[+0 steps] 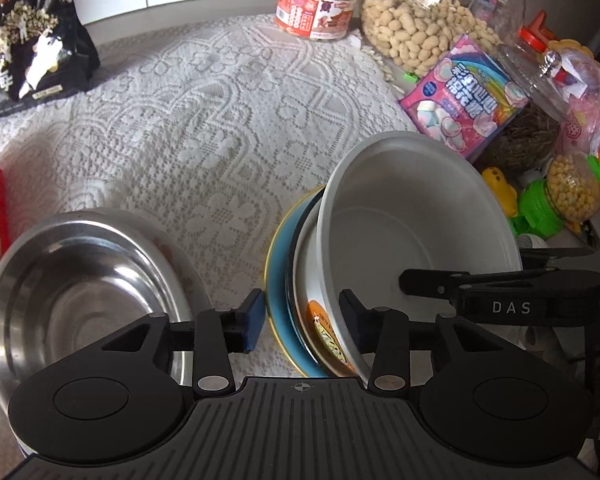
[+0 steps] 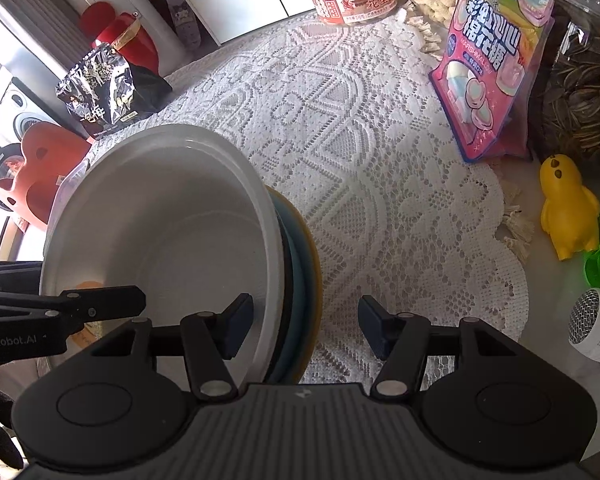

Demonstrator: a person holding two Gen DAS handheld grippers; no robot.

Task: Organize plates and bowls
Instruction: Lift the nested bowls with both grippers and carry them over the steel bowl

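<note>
Two grippers flank one stack — white bowl (image 1: 412,232) sits tilted on a patterned dish (image 1: 324,332), which rests on a blue plate (image 1: 282,280), all on the lace cloth (image 1: 204,120). Left gripper (image 1: 302,320) is part open; its pads straddle the near rims of plate and dish, and I see no pad pressing on anything, so it holds nothing. Right gripper (image 2: 304,326) is also part open: the left pad is inside the bowl beside its wall, the right pad stands off over the cloth, with bowl wall and plate edge between them — no grip yet. Steel bowl (image 1: 80,292) sits apart to the left, empty and upright. My read: the bowl has just been set into the stack and is not seated. To do it well, level the bowl before letting it be; nudge its high side down with one pad, keep the other gripper clear of the rims, back out straight so nothing drags. Risk: tilted bowl slides off the dish.
</note>
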